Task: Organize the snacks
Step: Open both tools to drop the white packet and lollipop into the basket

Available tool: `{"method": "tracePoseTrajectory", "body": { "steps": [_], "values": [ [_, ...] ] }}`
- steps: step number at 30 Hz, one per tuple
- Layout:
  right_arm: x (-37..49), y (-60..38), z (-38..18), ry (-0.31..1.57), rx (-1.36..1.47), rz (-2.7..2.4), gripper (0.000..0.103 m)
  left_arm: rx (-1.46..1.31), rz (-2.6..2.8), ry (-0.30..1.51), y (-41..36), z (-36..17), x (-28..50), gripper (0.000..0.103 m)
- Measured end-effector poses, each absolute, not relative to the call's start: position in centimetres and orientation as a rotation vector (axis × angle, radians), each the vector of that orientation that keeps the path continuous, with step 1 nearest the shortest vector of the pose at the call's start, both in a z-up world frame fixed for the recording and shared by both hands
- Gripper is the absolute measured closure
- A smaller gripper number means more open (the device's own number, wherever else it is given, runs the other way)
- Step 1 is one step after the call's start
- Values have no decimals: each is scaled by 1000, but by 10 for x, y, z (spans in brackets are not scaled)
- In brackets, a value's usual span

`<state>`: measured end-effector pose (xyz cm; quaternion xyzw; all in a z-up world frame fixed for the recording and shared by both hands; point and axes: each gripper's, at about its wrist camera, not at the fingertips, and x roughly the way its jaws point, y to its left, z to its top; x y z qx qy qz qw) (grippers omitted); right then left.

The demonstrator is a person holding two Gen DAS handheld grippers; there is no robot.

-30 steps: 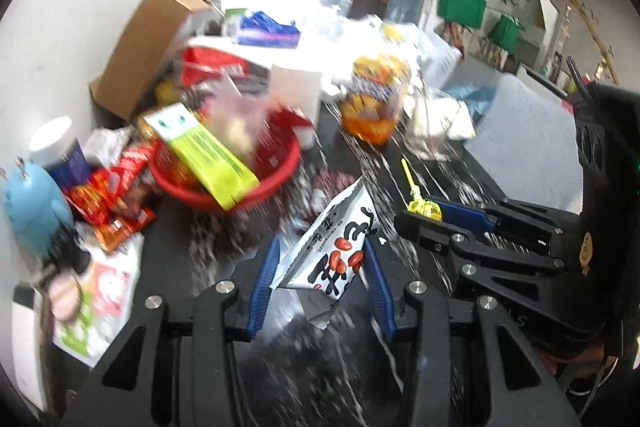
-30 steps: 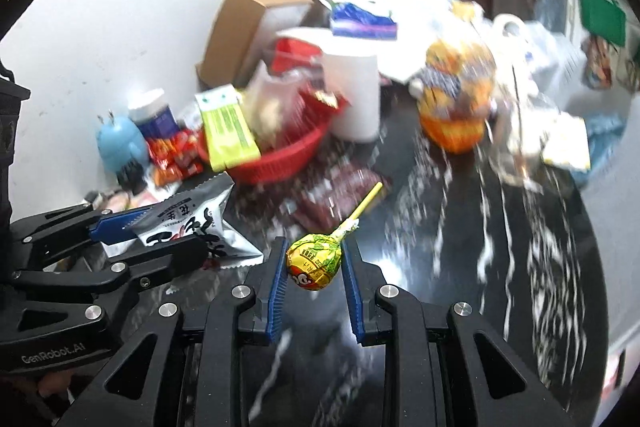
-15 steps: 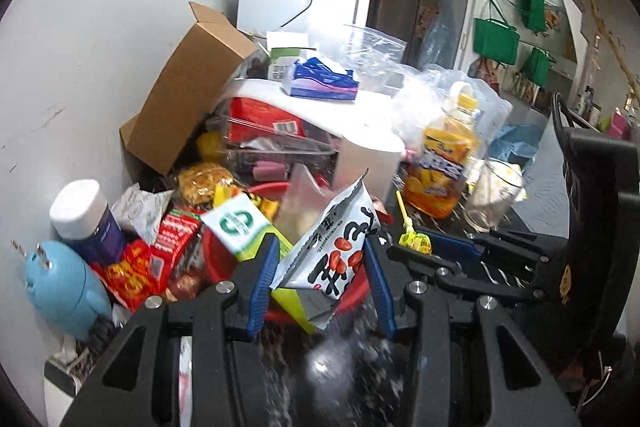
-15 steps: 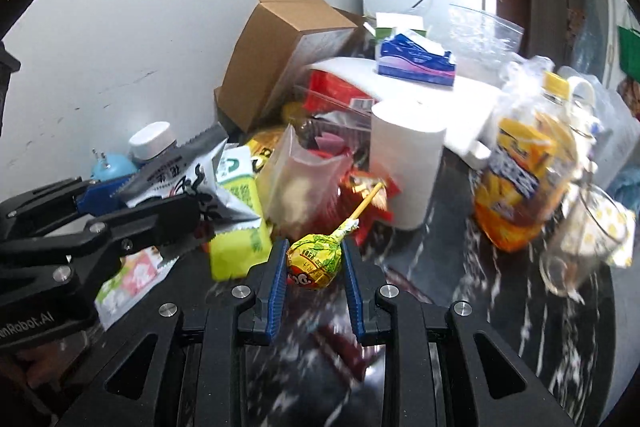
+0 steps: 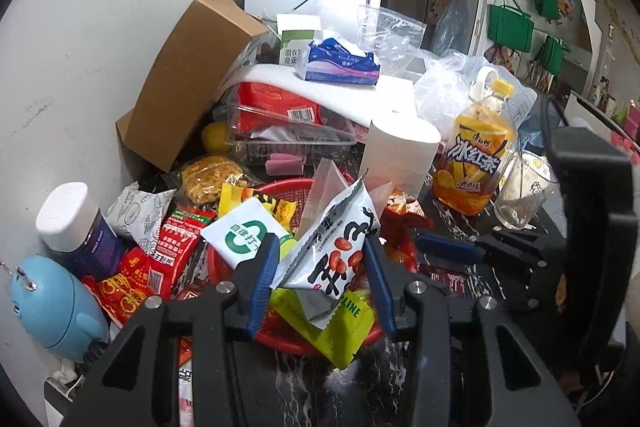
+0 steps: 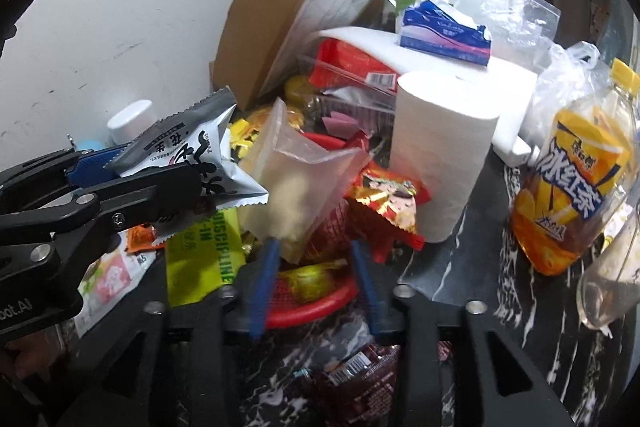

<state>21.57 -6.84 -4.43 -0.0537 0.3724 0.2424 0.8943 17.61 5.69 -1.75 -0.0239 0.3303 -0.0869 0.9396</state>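
Observation:
My left gripper (image 5: 318,259) is shut on a white peanut packet (image 5: 336,247) and holds it over the red basket (image 5: 296,341) full of snacks. The packet and left gripper also show in the right wrist view (image 6: 192,163). My right gripper (image 6: 314,255) is open over the basket's near rim (image 6: 316,307). The yellow-green lollipop (image 6: 310,277) lies in the basket just below the right fingers, free of them. A yellow-green bar packet (image 5: 336,323) and a clear bag (image 6: 296,179) lie in the basket.
A paper roll (image 6: 440,155), an iced-tea bottle (image 6: 572,187) and a glass (image 5: 520,195) stand right of the basket. A cardboard box (image 5: 188,67), clear tray and tissue pack (image 5: 340,63) pile up behind. A blue figure (image 5: 52,307), a jar and red packets lie left. A dark packet (image 6: 352,371) lies on the black table.
Both grippers have moved forward to the basket. My right gripper has opened and the lollipop has dropped into the basket. The left still holds the peanut packet.

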Motion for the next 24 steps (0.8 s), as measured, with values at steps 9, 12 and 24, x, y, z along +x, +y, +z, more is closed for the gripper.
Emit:
{"method": "tracePoseTrajectory", "body": {
  "steps": [9,12,24],
  "values": [
    [205,-85,-40,757,-129,435,50,-9,-217,705,39,-27,183,61],
    [204,-91,-42,763,-129,409,50,2,-235,729,33,-34,187,61],
    [200,-108,-52,820,-126,360,50,49,-214,783,17,-47,190,30]
  ]
}}
